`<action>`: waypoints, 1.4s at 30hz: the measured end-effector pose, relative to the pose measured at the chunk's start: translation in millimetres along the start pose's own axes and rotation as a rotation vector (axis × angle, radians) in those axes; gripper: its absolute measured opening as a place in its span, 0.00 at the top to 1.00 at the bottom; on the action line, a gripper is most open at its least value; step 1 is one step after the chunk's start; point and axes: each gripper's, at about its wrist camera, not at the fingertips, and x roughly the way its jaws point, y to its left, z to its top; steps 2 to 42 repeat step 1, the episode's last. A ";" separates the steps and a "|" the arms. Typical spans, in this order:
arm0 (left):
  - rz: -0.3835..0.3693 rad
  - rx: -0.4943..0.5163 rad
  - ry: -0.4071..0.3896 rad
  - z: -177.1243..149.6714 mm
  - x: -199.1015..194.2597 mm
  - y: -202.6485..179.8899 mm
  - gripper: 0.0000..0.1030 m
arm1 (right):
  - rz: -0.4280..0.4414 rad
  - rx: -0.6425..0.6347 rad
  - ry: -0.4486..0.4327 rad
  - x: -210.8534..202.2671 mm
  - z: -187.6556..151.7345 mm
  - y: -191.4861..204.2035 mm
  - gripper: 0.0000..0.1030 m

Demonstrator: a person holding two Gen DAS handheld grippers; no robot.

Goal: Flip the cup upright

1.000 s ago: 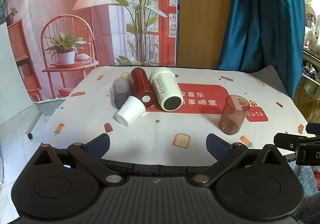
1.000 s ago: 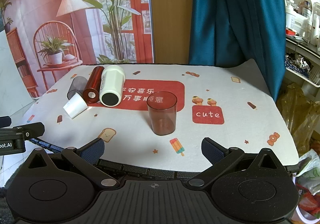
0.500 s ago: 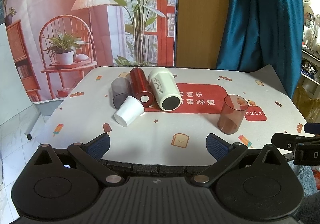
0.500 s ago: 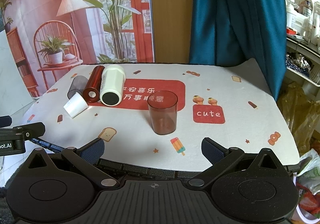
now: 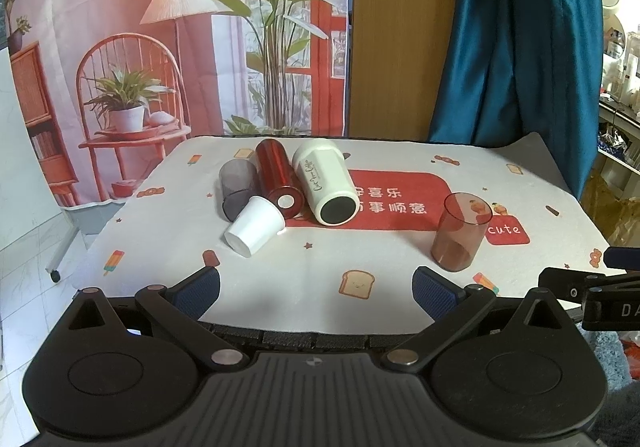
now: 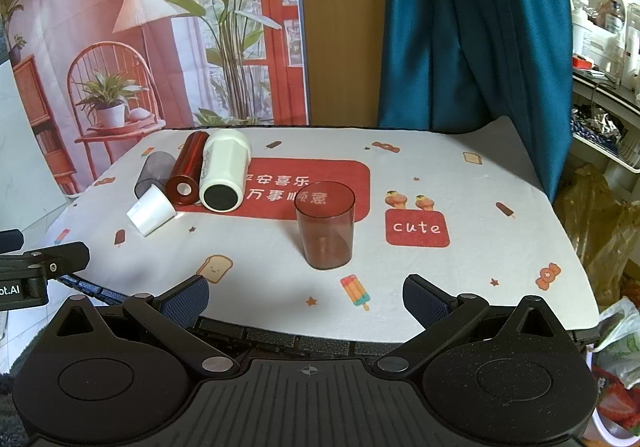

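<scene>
We see a matt white cloth (image 5: 384, 259) on the table, printed with small pictures and a red panel. The brown cup (image 6: 326, 225) looks like clear tinted plastic, smooth and a little glossy. The grey cup (image 5: 236, 189) is also see-through plastic, smoky in tone. The red tumbler (image 5: 278, 177) has a shiny, metallic-looking finish. The white tumbler (image 5: 324, 181) is smooth and satin, and we cannot tell its material. The small white cup (image 5: 254, 225) is matt, like paper. The left gripper (image 5: 316, 289) and the right gripper (image 6: 306, 297) have matt black bodies and dark blue textured pads (image 6: 424, 299). Behind hang a teal curtain (image 6: 472, 27) of soft cloth and a printed backdrop (image 5: 160, 27).
</scene>
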 end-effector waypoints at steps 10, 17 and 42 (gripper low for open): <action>0.001 -0.001 0.000 -0.1 0.1 0.4 0.00 | 0.000 0.000 0.000 -0.1 0.0 0.3 0.00; 0.001 -0.001 0.000 -0.1 0.1 0.4 0.00 | 0.000 0.000 0.000 -0.1 0.0 0.3 0.00; 0.001 -0.001 0.000 -0.1 0.1 0.4 0.00 | 0.000 0.000 0.000 -0.1 0.0 0.3 0.00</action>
